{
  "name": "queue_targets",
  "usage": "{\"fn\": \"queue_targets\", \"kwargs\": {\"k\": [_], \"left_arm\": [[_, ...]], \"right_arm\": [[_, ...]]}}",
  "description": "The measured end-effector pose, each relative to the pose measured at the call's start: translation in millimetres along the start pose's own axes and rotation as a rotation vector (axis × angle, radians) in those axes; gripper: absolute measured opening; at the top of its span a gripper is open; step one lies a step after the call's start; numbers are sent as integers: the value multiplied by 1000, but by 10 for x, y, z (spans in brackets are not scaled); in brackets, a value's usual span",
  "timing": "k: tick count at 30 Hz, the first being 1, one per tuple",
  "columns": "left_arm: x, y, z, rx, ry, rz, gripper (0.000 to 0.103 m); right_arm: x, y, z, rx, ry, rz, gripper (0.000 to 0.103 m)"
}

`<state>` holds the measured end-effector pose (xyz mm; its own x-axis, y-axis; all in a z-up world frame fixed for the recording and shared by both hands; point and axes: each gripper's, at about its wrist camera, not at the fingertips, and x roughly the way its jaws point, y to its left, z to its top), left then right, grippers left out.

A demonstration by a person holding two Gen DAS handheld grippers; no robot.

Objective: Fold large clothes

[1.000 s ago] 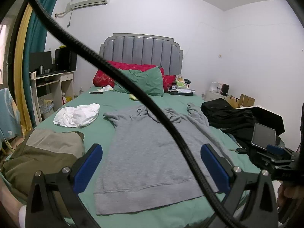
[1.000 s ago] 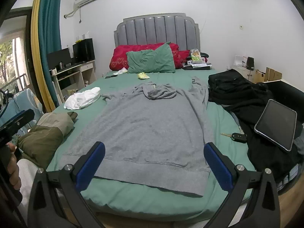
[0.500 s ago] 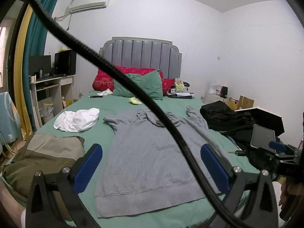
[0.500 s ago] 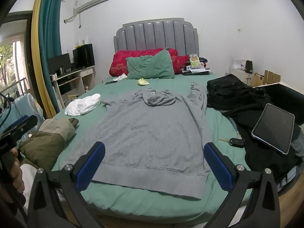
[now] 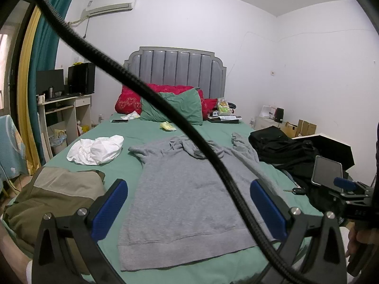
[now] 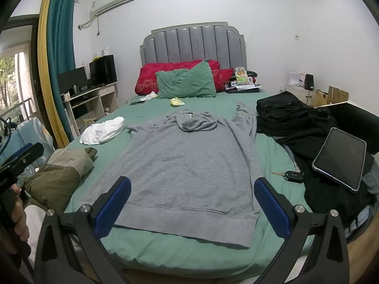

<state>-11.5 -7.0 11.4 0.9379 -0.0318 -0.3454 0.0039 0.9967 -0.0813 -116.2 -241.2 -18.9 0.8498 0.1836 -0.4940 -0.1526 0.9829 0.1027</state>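
Note:
A large grey hooded sweatshirt (image 5: 180, 194) lies spread flat on the green bed sheet (image 5: 132, 165), hem toward me, hood and sleeves toward the headboard. It also shows in the right wrist view (image 6: 187, 165). My left gripper (image 5: 188, 207) is open and empty, held above the foot of the bed short of the hem. My right gripper (image 6: 193, 206) is open and empty, also above the hem end. A black cable (image 5: 146, 94) crosses the left wrist view.
An olive folded jacket (image 6: 59, 168) and a white garment (image 6: 104, 130) lie at the left. Black clothes (image 6: 296, 116), a tablet (image 6: 341, 158) and a car key (image 6: 292, 176) lie at the right. Pillows (image 6: 187, 82) rest against the headboard. A desk (image 6: 87, 97) stands left.
Both cameras have tilted slightly upward, showing more wall and ceiling. The sweatshirt has not moved and both grippers stay open.

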Motion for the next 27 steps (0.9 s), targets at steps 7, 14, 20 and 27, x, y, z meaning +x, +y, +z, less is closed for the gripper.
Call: {"fn": "queue_targets", "kwargs": {"k": [7,14,20,27], "left_arm": [[3,-15,17,3,1,-3,103],[6,-21,13,0,4,-5,103],[6,-24,13,0,4,-6,103],[3,-33,7,2,1,-7,103]], "right_arm": [[15,-19,7,5,4,-2,103],[33,-58,-5,8,-1,-7,103],[35,-65,-8,13,0,-9,103],[30,-73,-13,16,0,-12,103]]}}
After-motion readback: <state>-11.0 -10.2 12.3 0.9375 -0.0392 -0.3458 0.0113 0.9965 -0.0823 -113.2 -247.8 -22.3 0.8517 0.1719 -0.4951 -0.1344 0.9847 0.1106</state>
